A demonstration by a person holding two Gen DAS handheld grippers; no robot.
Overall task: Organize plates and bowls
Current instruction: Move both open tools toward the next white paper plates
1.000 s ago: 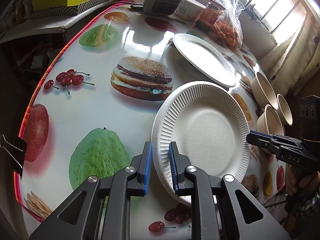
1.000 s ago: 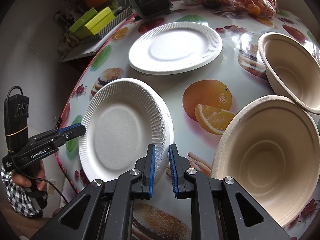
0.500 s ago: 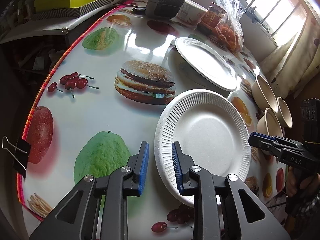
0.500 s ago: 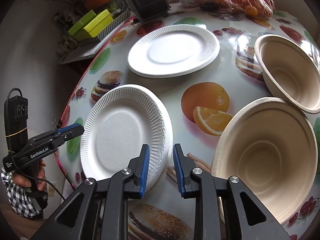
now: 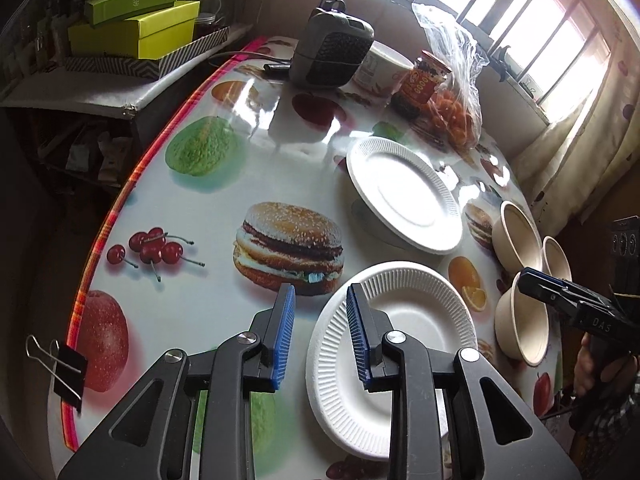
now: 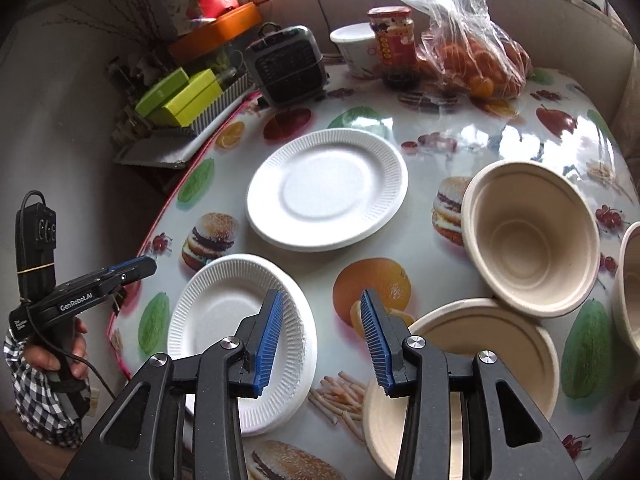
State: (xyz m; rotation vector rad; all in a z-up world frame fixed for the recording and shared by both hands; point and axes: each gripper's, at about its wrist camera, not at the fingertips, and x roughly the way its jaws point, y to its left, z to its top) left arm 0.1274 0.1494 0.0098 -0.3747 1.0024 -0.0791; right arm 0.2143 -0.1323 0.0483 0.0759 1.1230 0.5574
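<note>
Two white plates (image 6: 326, 190) (image 6: 224, 320) at 11 and 8 o'clock, three beige bowls (image 6: 528, 236) at 3 on table (image 6: 500, 136). Left gripper (image 5: 320, 334) "GenRobot.AI", right gripper (image 6: 320, 340) "DAS": both opening, nothing between.

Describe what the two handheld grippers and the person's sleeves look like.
Both grippers are black with ribbed blue pads. The left gripper carries white GenRobot.AI lettering, a black box on top strapped with a yellow band, and a black cable. The right gripper shows DAS lettering. The sleeve is black-and-white checked.
</note>
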